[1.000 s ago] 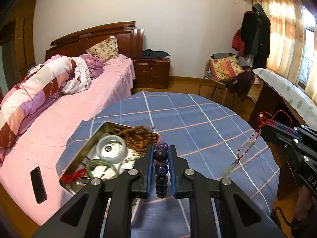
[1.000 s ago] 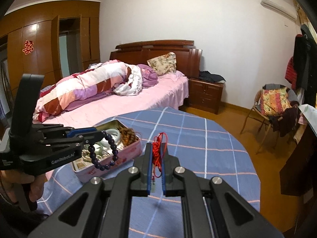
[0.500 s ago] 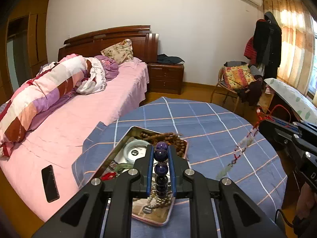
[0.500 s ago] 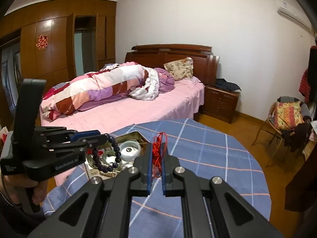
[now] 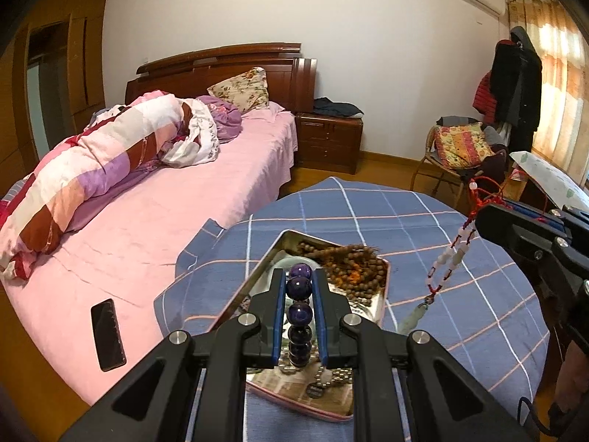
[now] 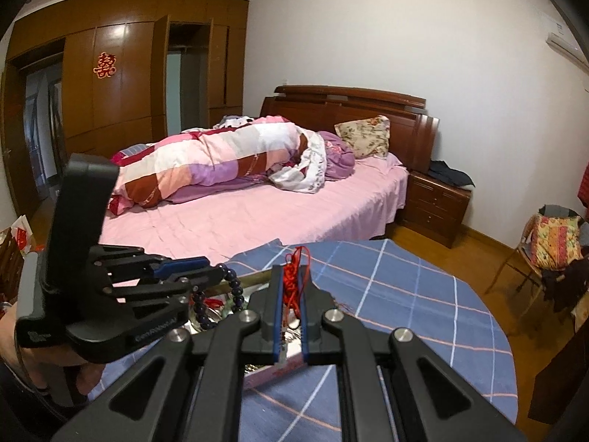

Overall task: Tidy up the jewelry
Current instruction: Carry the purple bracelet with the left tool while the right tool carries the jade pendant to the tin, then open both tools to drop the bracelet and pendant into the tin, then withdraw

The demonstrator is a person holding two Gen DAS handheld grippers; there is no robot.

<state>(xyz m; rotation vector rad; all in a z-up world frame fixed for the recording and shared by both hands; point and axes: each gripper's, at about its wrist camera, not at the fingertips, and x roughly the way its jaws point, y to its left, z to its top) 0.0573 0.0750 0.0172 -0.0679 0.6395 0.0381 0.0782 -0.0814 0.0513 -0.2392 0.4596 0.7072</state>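
Observation:
My left gripper (image 5: 299, 276) is shut on a dark purple bead bracelet (image 5: 299, 311) and holds it above an open metal jewelry tin (image 5: 383, 296) on the blue checked table. The tin holds brown prayer beads (image 5: 349, 265) and other pieces. My right gripper (image 6: 291, 276) is shut on a red cord necklace (image 6: 292, 280). In the left wrist view this necklace (image 5: 451, 258) hangs down with pale beads and a green pendant, right of the tin. The right wrist view shows the left gripper (image 6: 217, 276) with the bracelet (image 6: 235, 291) over the tin.
The round table (image 5: 460, 313) has a blue checked cloth. A pink bed (image 5: 165, 228) stands close on the left with a black phone (image 5: 108, 333) on it. A chair (image 5: 460, 154) with a cushion and a nightstand (image 5: 327, 140) stand behind.
Both grippers have shifted left toward the tin, which now lies right under the left gripper. The hanging necklace has come closer to the tin's right side. Both stay shut on their pieces.

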